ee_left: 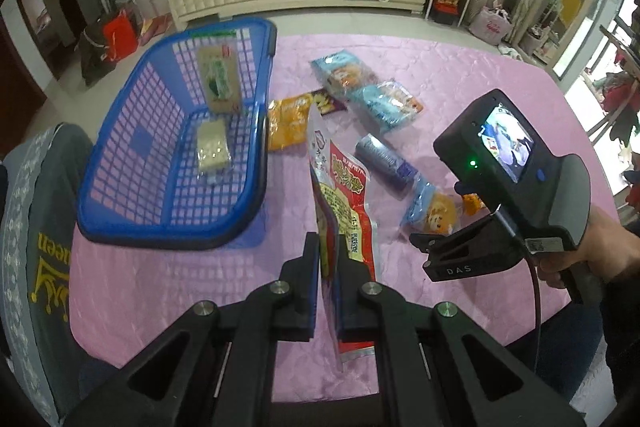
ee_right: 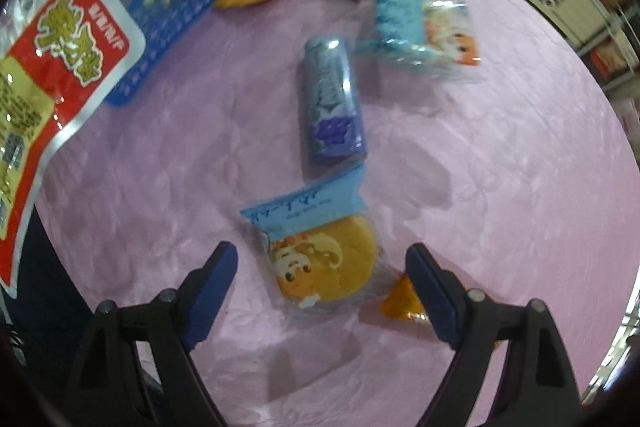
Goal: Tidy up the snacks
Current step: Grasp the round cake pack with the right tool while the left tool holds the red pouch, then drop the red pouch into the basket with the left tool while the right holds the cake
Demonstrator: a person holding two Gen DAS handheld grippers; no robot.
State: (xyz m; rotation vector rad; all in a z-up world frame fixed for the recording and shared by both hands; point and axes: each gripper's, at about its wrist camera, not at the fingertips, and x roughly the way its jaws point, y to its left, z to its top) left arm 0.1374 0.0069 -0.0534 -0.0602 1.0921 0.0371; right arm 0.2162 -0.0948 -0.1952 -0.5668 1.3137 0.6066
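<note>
At about ten o'clock from my left gripper (ee_left: pixel 328 247) stands the blue basket (ee_left: pixel 120 155) on the pink tablecloth (ee_left: pixel 480 99); two small packets already lie inside it, so I judge it is the place where the snacks must go. My left gripper is clenched on the red and white snack bag (ee_left: pixel 340 183), which I hold on its edge, lifted from the cloth, I think so that it can pass over the basket wall. At twelve o'clock, just beside the basket, lies an orange packet (ee_left: pixel 286 123), and at one o'clock two light blue cake packets (ee_left: pixel 372 87) overlap each other. Nearer, a purple can (ee_right: pixel 330 103) lies on its side, touching nothing. My right gripper (ee_right: pixel 322 267) is spread wide and empty, low over a round cake packet (ee_right: pixel 320 263) that sits between its fingers, probably my next pick. A small orange wrapper (ee_right: pixel 404 303) touches this packet near the right finger and may be caught together with it.
</note>
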